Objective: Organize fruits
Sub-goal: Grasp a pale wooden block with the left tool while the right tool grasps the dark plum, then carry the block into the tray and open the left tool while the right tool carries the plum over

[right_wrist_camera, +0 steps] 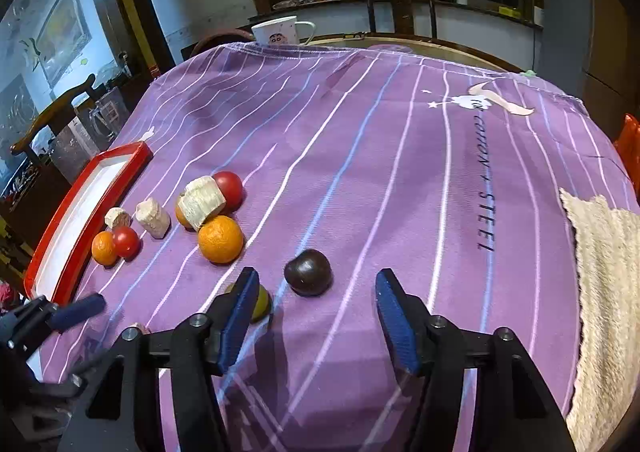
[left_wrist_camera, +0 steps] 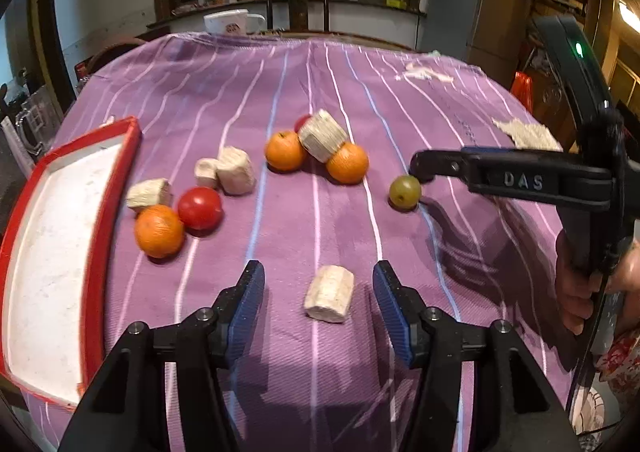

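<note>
Fruits lie on a purple striped cloth: oranges (left_wrist_camera: 159, 230) (left_wrist_camera: 285, 151) (left_wrist_camera: 347, 163), red tomatoes (left_wrist_camera: 199, 208), a green fruit (left_wrist_camera: 405, 192) and, in the right wrist view, a dark plum (right_wrist_camera: 308, 272). Pale corn pieces (left_wrist_camera: 329, 293) lie among them. My left gripper (left_wrist_camera: 319, 298) is open, its jaws either side of one corn piece. My right gripper (right_wrist_camera: 316, 308) is open just short of the plum, with the green fruit (right_wrist_camera: 262, 302) behind its left finger. The right gripper also shows in the left wrist view (left_wrist_camera: 420, 168), its tip beside the green fruit.
A red-rimmed white tray (left_wrist_camera: 100, 212) sits at the table's left edge, also seen in the right wrist view (right_wrist_camera: 80, 232). A woven beige mat (right_wrist_camera: 604, 292) lies at the right. A white mug (right_wrist_camera: 280, 30) stands at the far edge.
</note>
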The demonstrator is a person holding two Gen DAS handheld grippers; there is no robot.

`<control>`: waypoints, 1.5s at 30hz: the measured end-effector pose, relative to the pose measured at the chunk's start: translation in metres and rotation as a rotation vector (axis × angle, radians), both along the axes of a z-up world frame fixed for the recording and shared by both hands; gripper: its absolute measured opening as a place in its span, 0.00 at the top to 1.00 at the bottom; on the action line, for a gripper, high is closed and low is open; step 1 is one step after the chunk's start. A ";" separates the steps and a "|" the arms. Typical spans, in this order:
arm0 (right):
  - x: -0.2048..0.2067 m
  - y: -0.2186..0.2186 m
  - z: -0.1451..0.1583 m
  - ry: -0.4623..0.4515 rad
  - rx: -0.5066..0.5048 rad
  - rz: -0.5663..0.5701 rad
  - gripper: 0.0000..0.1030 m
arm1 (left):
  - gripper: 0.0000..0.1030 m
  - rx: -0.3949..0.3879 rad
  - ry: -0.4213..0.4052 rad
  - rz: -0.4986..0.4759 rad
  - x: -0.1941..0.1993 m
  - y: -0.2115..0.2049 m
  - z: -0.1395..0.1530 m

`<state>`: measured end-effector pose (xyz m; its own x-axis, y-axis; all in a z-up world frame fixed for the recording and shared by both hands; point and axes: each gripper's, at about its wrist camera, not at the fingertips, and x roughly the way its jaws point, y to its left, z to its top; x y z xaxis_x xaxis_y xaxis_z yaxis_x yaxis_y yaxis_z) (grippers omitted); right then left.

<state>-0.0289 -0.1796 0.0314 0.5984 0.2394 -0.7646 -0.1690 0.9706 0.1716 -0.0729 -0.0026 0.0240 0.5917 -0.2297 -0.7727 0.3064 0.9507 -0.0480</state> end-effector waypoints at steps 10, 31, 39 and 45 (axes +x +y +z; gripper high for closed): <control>0.018 0.005 -0.016 0.048 0.003 -0.002 0.62 | 0.75 0.055 0.028 -0.005 0.003 -0.014 -0.016; -0.033 0.055 0.053 -0.097 0.024 0.103 0.73 | 0.75 0.009 -0.141 0.230 -0.024 0.068 0.048; -0.045 0.144 0.081 -0.144 0.097 0.296 0.73 | 0.75 0.058 -0.191 0.421 -0.021 0.160 0.058; -0.042 0.217 0.067 -0.110 0.104 0.419 0.73 | 0.75 0.058 -0.163 0.519 -0.016 0.220 0.043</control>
<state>-0.0713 0.0374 0.0982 0.5098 0.5509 -0.6608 -0.5665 0.7930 0.2242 -0.0887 0.2176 0.0674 0.7295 0.1643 -0.6640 -0.2043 0.9787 0.0177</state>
